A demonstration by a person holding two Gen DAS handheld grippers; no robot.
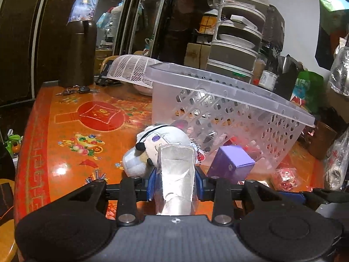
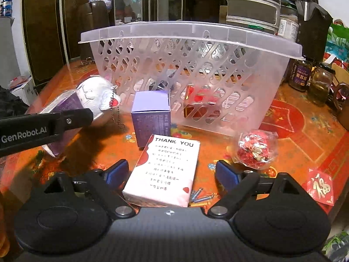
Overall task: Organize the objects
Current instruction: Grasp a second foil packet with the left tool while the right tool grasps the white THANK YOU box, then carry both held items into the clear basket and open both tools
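Note:
My left gripper (image 1: 176,181) is shut on a silver foil pouch (image 1: 177,170), held low over the table just in front of a white plush toy (image 1: 152,144). In the right wrist view the pouch (image 2: 65,107) shows purple print, with the left gripper's finger across it. A clear perforated plastic basket (image 1: 229,100) stands behind, with small items inside. A purple box (image 1: 231,163) stands in front of it. My right gripper (image 2: 172,172) is open, its jaws on either side of a white "THANK YOU" box (image 2: 163,170) lying on the table. A bag of red sweets (image 2: 255,147) lies to the right.
The table (image 1: 65,131) has an orange-red patterned top. A dark flask (image 1: 79,52), keys and a white mesh cover (image 1: 130,69) stand at the back left. Glass jars (image 2: 320,83) and stacked steel containers (image 2: 253,6) are at the back right. A red envelope (image 2: 320,187) lies near the right edge.

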